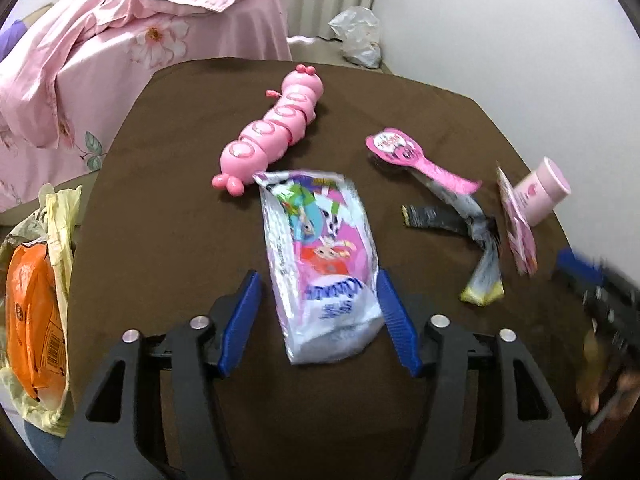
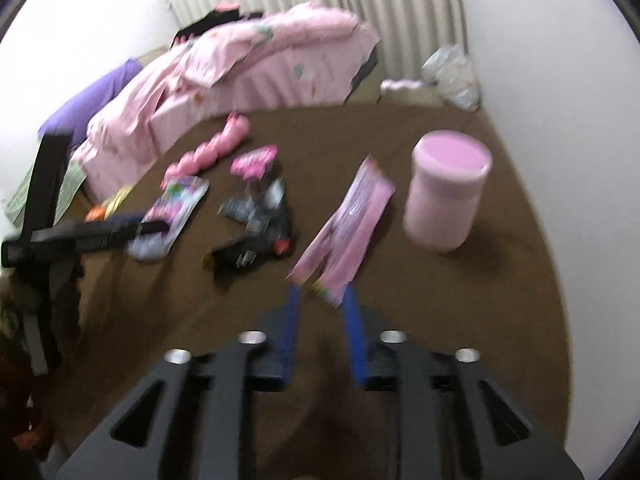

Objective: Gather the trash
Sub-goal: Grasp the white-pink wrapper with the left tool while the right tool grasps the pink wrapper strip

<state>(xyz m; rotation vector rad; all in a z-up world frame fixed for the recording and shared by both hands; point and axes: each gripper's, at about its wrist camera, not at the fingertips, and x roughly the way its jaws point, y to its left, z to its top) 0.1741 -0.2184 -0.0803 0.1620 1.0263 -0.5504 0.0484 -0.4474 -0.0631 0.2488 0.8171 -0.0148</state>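
Observation:
A colourful white and pink snack wrapper lies flat on the brown table. My left gripper is open, its blue pads either side of the wrapper's near end; it shows blurred in the right wrist view. My right gripper is narrowed on the near end of a pink wrapper, which looks lifted; the view is blurred. In the left wrist view that pink wrapper hangs above the table at the right. A crumpled black and silver wrapper and a pink spoon-shaped packet lie between them.
A pink caterpillar toy lies at the table's far side. A pink jar stands at the right. A yellow bag with an orange packet hangs off the table's left edge. A bed with pink bedding stands behind.

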